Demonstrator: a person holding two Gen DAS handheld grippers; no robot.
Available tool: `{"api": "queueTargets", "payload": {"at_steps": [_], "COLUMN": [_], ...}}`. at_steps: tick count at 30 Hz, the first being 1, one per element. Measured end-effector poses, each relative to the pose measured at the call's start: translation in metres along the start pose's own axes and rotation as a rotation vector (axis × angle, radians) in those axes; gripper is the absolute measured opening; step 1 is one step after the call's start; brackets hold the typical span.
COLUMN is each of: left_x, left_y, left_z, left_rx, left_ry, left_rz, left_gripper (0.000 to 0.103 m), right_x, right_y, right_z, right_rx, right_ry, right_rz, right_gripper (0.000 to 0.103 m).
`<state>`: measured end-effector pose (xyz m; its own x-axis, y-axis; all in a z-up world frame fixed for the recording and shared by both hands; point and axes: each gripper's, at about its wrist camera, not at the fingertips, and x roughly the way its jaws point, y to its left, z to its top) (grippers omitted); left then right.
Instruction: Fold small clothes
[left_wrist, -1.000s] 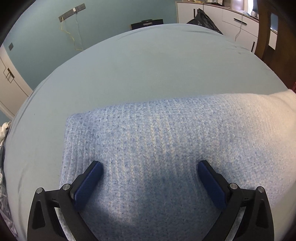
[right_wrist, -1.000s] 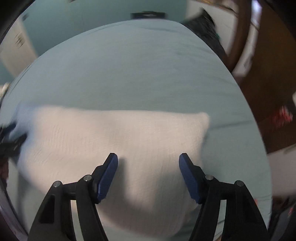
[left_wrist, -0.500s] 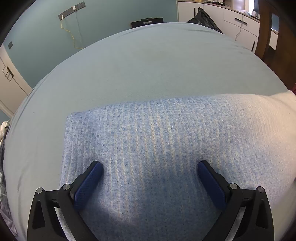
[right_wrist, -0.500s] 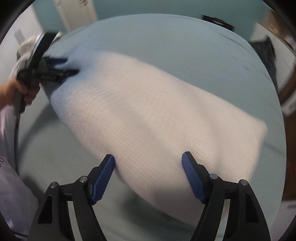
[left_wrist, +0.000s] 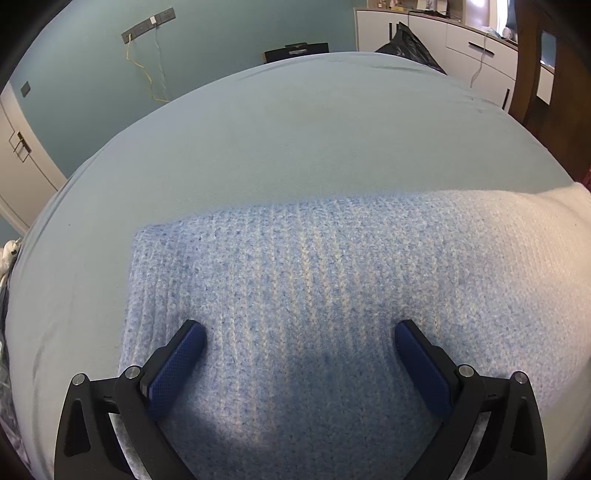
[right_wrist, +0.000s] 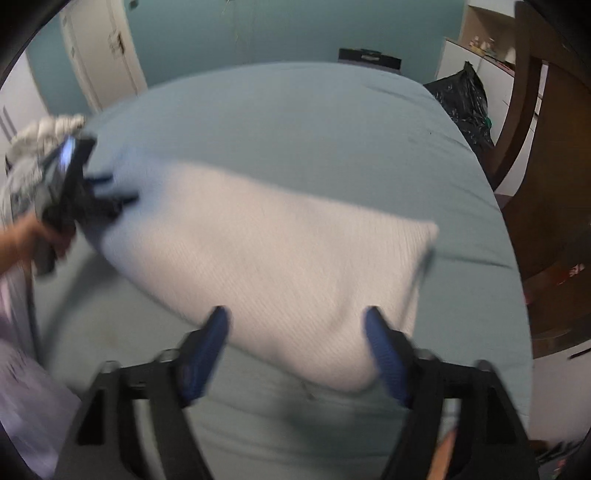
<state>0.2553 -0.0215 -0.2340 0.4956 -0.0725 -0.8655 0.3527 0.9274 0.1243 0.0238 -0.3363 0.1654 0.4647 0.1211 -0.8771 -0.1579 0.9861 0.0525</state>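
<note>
A folded knitted garment (left_wrist: 314, 295), light blue fading to white, lies flat on the pale blue bed cover (left_wrist: 295, 140). My left gripper (left_wrist: 299, 347) is open, its blue pads spread over the blue end of the garment, holding nothing. In the right wrist view the same garment (right_wrist: 266, 258) looks white and blurred. My right gripper (right_wrist: 297, 332) is open above its near edge, empty. The left gripper (right_wrist: 107, 192) also shows there, at the garment's far left end, held by a hand.
A heap of other clothes (right_wrist: 40, 136) lies at the bed's left edge. A black bag (right_wrist: 465, 99) and white cabinets (left_wrist: 461, 48) stand beyond the bed on the right. A brown wooden door frame (right_wrist: 546, 177) is at the right. White doors (right_wrist: 103, 51) stand at the back left.
The left gripper has stayed still over the garment. The right gripper has swung its view round and pulled back towards the garment's near edge, still open.
</note>
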Motion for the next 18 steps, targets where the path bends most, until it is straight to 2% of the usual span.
{"api": "queueTargets", "payload": {"at_steps": [1,3,4,5,6,8,10,12,14,16,17,18], "left_x": [0.0,0.0,-0.001,-0.002,-0.003,-0.006,-0.011,-0.018,-0.03,-0.043,-0.049,-0.052], "left_y": [0.0,0.0,0.0,0.0,0.0,0.004,0.007,0.01,0.016,0.024,0.029,0.032], "left_z": [0.0,0.0,0.0,0.0,0.0,0.001,0.009,0.017,0.021,0.02,0.016,0.013], "left_rx": [-0.001,-0.006,-0.006,-0.006,-0.01,-0.017,-0.026,-0.029,-0.049,-0.088,-0.107,-0.112], "left_ry": [0.002,0.007,0.009,0.008,0.008,0.023,0.069,0.115,0.123,0.119,0.135,0.154], "left_rz": [0.003,0.009,0.01,0.016,0.015,0.004,-0.006,-0.006,-0.009,-0.012,-0.012,-0.019], "left_gripper": [0.103,0.103,0.103,0.103,0.103,0.103,0.103,0.103,0.103,0.103,0.103,0.103], "right_x": [0.007,0.036,0.061,0.091,0.106,0.092,0.075,0.061,0.054,0.063,0.072,0.082], "right_y": [0.003,0.0,-0.01,-0.007,-0.004,0.0,0.0,-0.008,-0.028,-0.049,-0.057,-0.061], "right_z": [0.008,0.015,0.021,0.024,0.021,0.015,0.009,-0.005,-0.031,-0.061,-0.081,-0.094], "right_rx": [0.032,0.107,0.119,0.111,0.091,0.089,0.121,0.212,0.419,0.676,0.816,0.904], "right_ry": [-0.001,0.045,0.092,0.183,0.215,0.139,0.129,0.142,0.184,0.249,0.296,0.337], "right_rz": [0.023,0.098,0.107,0.076,0.058,0.087,0.109,0.161,0.303,0.484,0.554,0.589], "right_gripper": [0.094,0.096,0.096,0.096,0.097,0.097,0.097,0.097,0.097,0.097,0.097,0.097]}}
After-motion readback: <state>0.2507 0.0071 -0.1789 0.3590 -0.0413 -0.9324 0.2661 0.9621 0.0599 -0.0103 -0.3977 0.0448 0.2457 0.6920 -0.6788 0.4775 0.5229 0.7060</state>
